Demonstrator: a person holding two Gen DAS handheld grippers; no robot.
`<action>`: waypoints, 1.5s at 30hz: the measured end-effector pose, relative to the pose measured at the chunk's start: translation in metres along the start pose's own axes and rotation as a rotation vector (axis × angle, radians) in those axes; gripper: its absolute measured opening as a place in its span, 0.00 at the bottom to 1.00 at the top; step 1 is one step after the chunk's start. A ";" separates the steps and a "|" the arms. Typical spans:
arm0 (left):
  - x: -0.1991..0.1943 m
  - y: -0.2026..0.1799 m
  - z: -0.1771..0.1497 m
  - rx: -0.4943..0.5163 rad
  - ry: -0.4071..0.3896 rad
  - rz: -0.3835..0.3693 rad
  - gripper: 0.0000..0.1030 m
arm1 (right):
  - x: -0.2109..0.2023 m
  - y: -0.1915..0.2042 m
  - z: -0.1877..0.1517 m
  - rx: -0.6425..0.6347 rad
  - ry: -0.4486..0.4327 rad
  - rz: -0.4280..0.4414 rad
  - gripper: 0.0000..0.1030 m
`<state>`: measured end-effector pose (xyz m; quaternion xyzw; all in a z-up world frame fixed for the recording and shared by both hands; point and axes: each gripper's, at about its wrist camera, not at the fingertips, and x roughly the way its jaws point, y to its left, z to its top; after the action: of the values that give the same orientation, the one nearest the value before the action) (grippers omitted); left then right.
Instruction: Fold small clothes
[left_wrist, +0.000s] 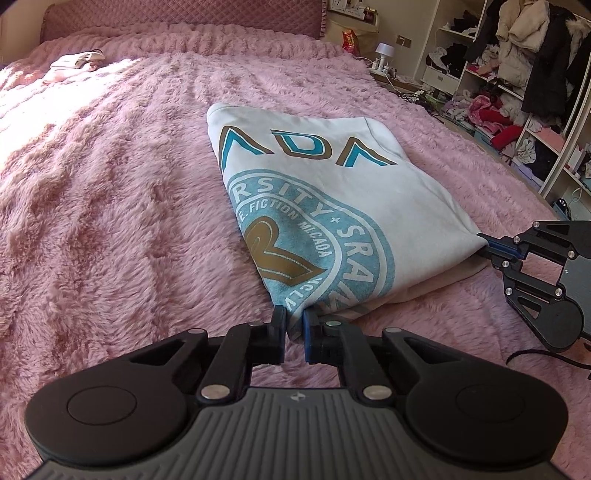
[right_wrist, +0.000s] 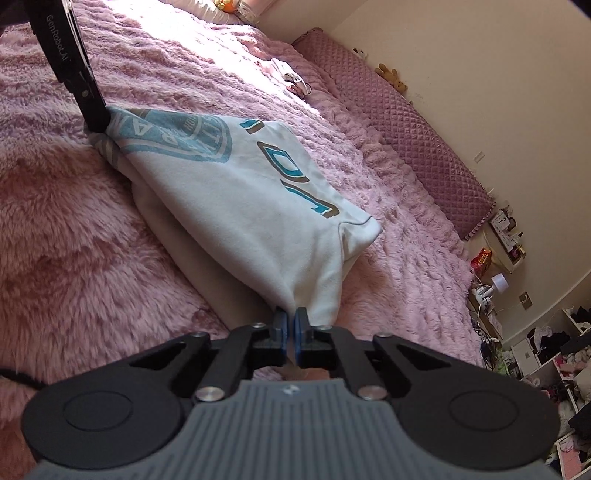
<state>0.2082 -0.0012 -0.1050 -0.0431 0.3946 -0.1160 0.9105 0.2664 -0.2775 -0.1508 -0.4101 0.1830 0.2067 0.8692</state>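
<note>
Two claws are clenched on one garment. Item: white shirt (left_wrist: 325, 192), printed with a blue round crest and teal letters, already folded to a narrow panel and laid on the pink bed (left_wrist: 110, 206), with a beige under-layer showing along its near edge.

Left claw (left_wrist: 294, 321): closed on the shirt's near corner at the crest end; cloth is seen pinched between the blue pads. It is pitched steeply down toward the shirt, low over the bed.

Right claw (right_wrist: 290, 322): closed on the shirt's other near corner, the plain white end; cloth is bunched into the pads. It is pitched more shallowly and is rolled, so that the shirt appears tilted in its view. In the left view it is seen side-on at the shirt's right corner.

Step judged in hand: both near corners gripped for a fold toward the shirt's far, lettered edge. For a clean result, the corners are best raised together and level, with light tension kept between them so the near edge stays straight. All layers at each corner should be confirmed caught, the beige under-layer included. The edge is best carried over low and laid square on the far edge, to avoid dragging the shirt across the plush bed.
</note>
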 end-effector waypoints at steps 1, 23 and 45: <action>-0.003 -0.002 0.001 0.012 -0.007 0.009 0.08 | -0.003 -0.003 0.001 0.017 -0.006 -0.011 0.00; -0.021 0.026 -0.007 -0.093 0.063 -0.089 0.09 | -0.019 -0.099 -0.056 1.120 0.038 0.309 0.20; 0.009 0.023 -0.009 -0.087 0.148 -0.044 0.02 | 0.016 -0.080 -0.080 1.349 0.123 0.273 0.02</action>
<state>0.2118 0.0193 -0.1217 -0.0824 0.4643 -0.1215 0.8735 0.3092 -0.3835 -0.1554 0.2358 0.3708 0.1318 0.8886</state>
